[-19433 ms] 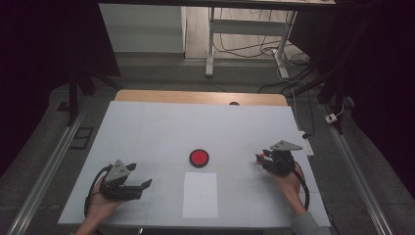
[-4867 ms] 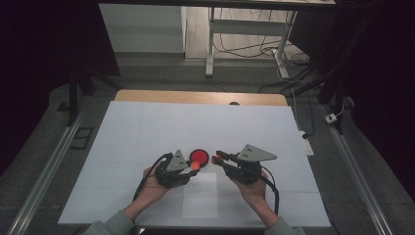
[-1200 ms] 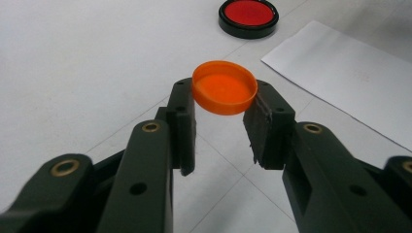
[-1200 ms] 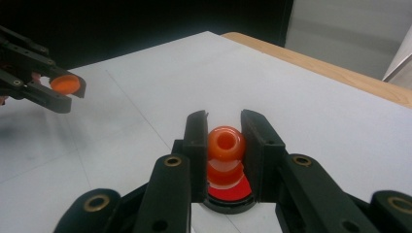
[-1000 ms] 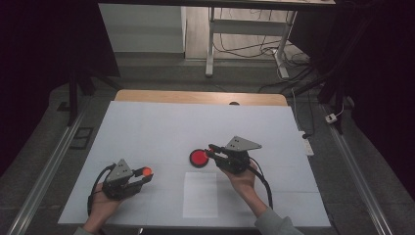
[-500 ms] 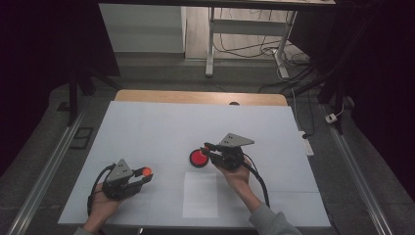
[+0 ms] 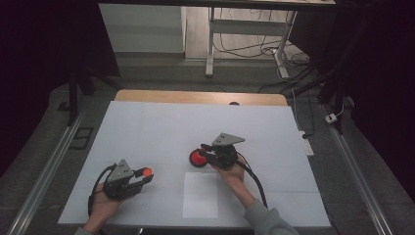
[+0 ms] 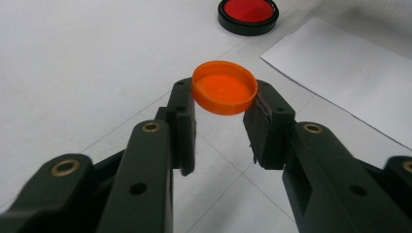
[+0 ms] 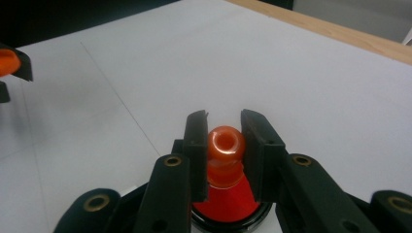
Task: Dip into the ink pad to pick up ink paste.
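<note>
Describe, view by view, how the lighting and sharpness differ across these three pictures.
High view: white table evenly lit, surroundings nearly black, soft detail. Left gripper view: orange cap crisp, the near jaws softer. Right gripper view: orange stamp shows a small glare spot; far table edge blurs.

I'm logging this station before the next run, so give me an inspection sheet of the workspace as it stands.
Surface: white table with a wooden strip along the far edge; faint grid lines.
Job's things: orange cap held off the table; red stamp standing in the black-rimmed red ink pad.
Clutter: white paper sheet near the front edge.
Grippers: left gripper shut on the cap's sides; right gripper shut on the stamp's neck.
Cables: a black cable trails from the right gripper along the forearm; another loops by the left hand.
Surroundings: dark room, metal floor rails, table legs and loose floor cables beyond.
</note>
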`<state>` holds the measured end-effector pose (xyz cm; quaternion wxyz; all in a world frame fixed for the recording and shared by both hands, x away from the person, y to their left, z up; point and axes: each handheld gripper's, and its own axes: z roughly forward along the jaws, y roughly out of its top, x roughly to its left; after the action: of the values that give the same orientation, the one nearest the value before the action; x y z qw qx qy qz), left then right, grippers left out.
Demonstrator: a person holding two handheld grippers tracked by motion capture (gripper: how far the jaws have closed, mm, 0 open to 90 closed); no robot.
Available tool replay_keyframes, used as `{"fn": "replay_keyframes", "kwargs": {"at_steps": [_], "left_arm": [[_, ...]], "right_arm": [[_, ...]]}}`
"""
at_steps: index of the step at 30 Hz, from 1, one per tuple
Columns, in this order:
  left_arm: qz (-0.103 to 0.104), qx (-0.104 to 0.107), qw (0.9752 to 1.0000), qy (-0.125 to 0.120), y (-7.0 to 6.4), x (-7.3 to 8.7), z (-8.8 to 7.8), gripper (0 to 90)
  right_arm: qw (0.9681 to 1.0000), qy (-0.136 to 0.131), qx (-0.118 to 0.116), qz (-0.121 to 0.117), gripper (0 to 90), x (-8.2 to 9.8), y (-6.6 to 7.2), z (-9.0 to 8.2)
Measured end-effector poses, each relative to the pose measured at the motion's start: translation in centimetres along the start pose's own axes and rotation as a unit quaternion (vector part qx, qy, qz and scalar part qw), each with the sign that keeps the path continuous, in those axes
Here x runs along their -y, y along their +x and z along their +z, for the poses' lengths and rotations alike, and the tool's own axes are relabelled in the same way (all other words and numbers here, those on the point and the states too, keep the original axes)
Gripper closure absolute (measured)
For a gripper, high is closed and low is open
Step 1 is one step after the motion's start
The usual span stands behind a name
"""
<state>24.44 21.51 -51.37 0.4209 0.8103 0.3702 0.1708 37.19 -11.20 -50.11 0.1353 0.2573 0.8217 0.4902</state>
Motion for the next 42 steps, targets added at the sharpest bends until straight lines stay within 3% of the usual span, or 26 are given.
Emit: {"fn": "replay_keyframes", "kwargs": {"at_steps": [18,42], "left_arm": [[-0.001,0.0,1.0,0.005,-0.1,0.0,0.2,65.3],[-0.001,0.002,1.0,0.008,0.0,0.0,0.2,65.3]], "right_arm": [[0.9997,0.022,0.006,-0.007,72.6,0.6,-0.3,1.6],[0.9988,0.045,0.007,-0.018,72.6,1.0,-0.3,2.4]]}}
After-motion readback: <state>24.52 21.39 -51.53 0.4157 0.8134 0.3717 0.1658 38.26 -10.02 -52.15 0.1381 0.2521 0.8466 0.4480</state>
